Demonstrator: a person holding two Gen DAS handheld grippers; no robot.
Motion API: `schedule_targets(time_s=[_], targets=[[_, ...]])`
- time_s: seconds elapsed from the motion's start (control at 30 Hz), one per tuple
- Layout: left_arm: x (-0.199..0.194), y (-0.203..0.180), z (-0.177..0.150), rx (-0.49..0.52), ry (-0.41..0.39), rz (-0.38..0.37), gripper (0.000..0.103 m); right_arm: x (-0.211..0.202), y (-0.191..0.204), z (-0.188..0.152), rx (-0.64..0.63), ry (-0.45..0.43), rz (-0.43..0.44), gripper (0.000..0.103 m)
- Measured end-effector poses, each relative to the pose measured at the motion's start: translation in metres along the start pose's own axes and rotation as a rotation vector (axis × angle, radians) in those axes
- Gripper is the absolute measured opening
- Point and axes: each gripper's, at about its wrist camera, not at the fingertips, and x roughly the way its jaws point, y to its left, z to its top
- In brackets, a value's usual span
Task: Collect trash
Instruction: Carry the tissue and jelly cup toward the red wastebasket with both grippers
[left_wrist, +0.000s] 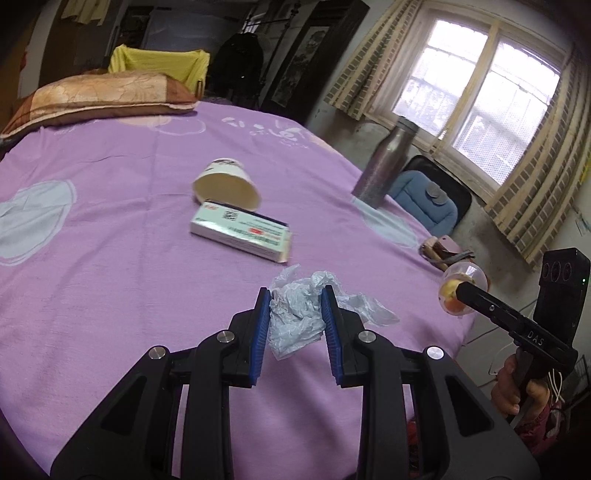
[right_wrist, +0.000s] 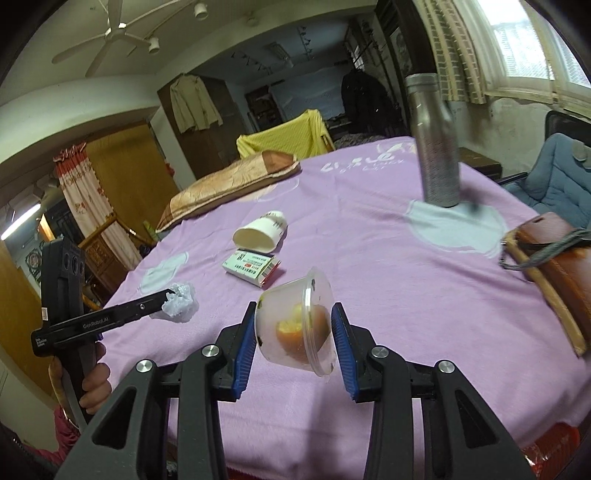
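Note:
My left gripper (left_wrist: 295, 295) is shut on a crumpled pale blue plastic bag (left_wrist: 301, 315), held just above the purple bedsheet (left_wrist: 110, 258). My right gripper (right_wrist: 294, 314) is shut on a clear plastic cup (right_wrist: 295, 325) tilted on its side, with orange fruit scraps inside. From the left wrist view that cup (left_wrist: 458, 291) hangs at the right past the bed edge. From the right wrist view the bag (right_wrist: 180, 303) shows at the left in the other gripper. A white paper cup (left_wrist: 226, 184) lies on its side beside a small white carton (left_wrist: 240, 230) mid-bed.
A metal bottle (right_wrist: 436, 147) stands at the bed's right side on a pale patch. A brown wallet with a grey strap (right_wrist: 554, 266) lies near the right edge. A pillow (left_wrist: 99, 98) rests at the far end. A blue-cushioned chair (left_wrist: 424, 195) stands beside the bed.

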Motion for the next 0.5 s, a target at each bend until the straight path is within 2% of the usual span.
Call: schedule_targets(time_s=[0.33, 0.5], targets=[[-0.001, -0.084, -0.005, 0.114, 0.002, -0.089, 0.030, -0.077, -0.037, -0.017, 0.054, -0.115, -0.063, 0.039], [0.009, -0.127, -0.011, 0.177, 0.025, -0.146, 0.030, -0.125, -0.063, -0.031, 0.084, -0.178, -0.128, 0.039]])
